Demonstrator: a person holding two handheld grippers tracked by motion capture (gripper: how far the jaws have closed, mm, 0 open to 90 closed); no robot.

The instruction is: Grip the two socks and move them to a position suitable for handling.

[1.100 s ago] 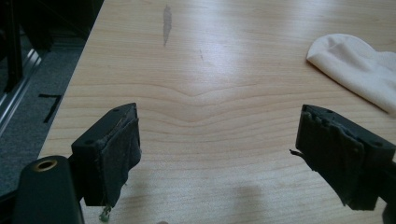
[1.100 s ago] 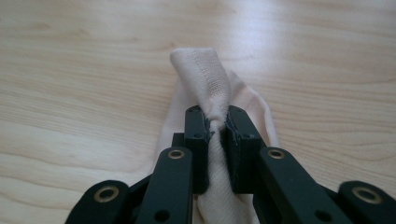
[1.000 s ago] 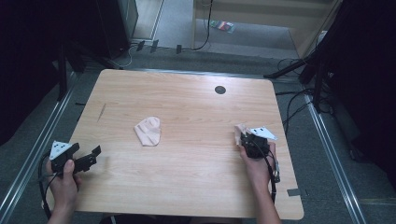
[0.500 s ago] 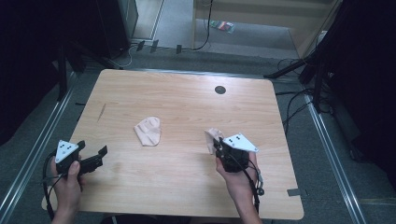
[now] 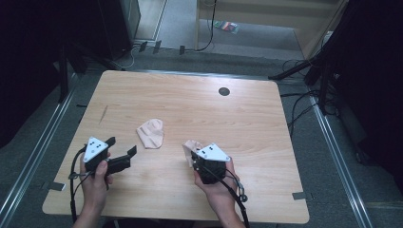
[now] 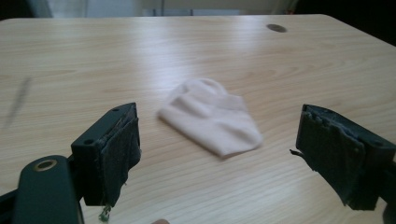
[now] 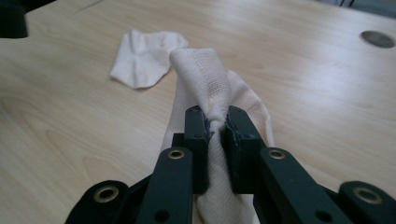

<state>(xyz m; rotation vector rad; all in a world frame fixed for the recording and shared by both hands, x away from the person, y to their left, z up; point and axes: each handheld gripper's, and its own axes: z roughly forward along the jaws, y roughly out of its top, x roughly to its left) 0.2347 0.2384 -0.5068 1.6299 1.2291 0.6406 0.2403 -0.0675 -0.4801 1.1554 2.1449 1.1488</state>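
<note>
A pale pink sock point(image 5: 151, 133) point(image 6: 212, 122) point(image 7: 144, 57) lies crumpled flat on the wooden table point(image 5: 199, 107), left of centre. My left gripper point(image 5: 122, 153) point(image 6: 219, 154) is open near the front left edge, its jaws wide apart and pointed at that sock from a short way off. A second pale sock point(image 5: 191, 147) point(image 7: 210, 88) is pinched between the jaws of my right gripper point(image 5: 195, 154) point(image 7: 215, 123), which is shut on it near the front middle of the table; the cloth stands up above the jaws and drapes down beside them.
A round dark grommet hole point(image 5: 224, 91) point(image 7: 377, 38) sits at the far right of the tabletop. A dark pencil-like streak point(image 5: 103, 114) marks the far left. Cables and metal rails run along the floor around the table.
My right gripper has carried its sock leftward and nearer the front, toward the flat sock. My left gripper has shifted right and slightly forward.
</note>
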